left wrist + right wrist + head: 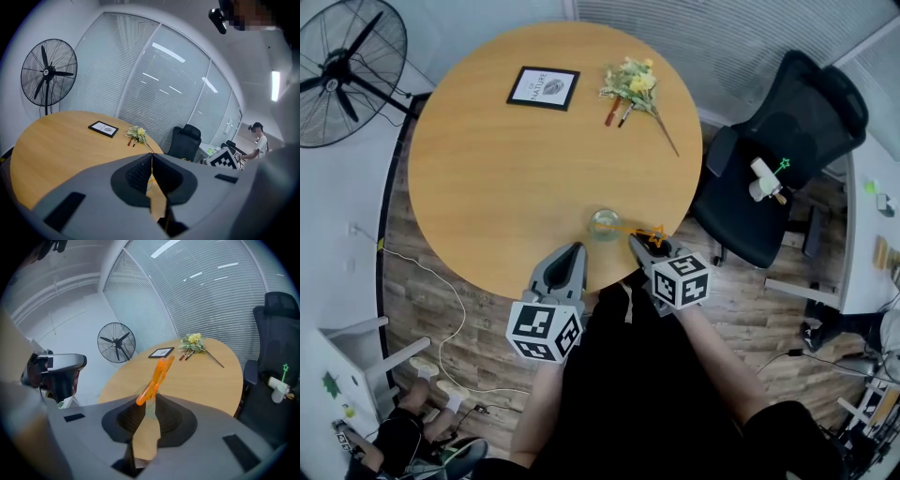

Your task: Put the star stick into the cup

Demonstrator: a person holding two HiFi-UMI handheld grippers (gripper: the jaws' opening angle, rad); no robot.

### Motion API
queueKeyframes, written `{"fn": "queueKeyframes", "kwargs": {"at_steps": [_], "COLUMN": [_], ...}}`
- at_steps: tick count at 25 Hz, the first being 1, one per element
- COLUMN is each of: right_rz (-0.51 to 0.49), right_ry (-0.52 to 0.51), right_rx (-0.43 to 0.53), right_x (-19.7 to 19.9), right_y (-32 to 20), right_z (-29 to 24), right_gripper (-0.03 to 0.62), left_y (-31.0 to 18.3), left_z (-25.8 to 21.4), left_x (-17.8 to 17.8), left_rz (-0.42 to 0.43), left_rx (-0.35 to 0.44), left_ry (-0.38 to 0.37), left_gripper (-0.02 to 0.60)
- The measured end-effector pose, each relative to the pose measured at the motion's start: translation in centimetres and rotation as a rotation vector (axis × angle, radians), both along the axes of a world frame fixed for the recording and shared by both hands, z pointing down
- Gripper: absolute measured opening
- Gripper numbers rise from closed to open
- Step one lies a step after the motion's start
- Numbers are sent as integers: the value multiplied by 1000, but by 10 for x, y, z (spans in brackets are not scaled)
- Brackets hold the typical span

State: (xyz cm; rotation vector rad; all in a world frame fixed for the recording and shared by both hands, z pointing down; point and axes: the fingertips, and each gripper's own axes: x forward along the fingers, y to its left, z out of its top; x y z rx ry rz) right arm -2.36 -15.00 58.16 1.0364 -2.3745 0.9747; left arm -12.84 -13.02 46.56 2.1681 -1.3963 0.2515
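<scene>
A clear glass cup (605,224) stands upright near the front edge of the round wooden table (506,169). My right gripper (639,242) is shut on the orange star stick (653,234) just right of the cup. The stick's thin shaft reaches left over the cup's rim. In the right gripper view the orange star stick (157,377) rises slanted out of the closed jaws of the right gripper (149,401), with the cup (139,393) faint behind it. My left gripper (575,251) sits shut and empty at the table edge, a little below and left of the cup. The left gripper (151,161) holds nothing.
A framed picture (543,87) and a bunch of yellow flowers (633,81) with two pens (617,114) lie at the far side of the table. A black office chair (778,159) at the right carries a white roll and a green star stick (782,166). A fan (342,70) stands at far left.
</scene>
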Motion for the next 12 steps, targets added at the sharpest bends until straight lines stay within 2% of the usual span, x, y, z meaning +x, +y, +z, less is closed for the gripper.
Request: {"fn": "queueKeyframes", "kwargs": {"at_steps": [12], "right_rz": [-2], "right_ry": [8], "right_rx": [8], "right_x": [-2], "right_y": [-3], "right_z": [-2], "right_gripper": [74], "left_y": [3], "left_z": [0], "left_x": [-6], "left_rz": [-11], "left_rx": [-1], "left_ry": [2], "left_gripper": [0]}}
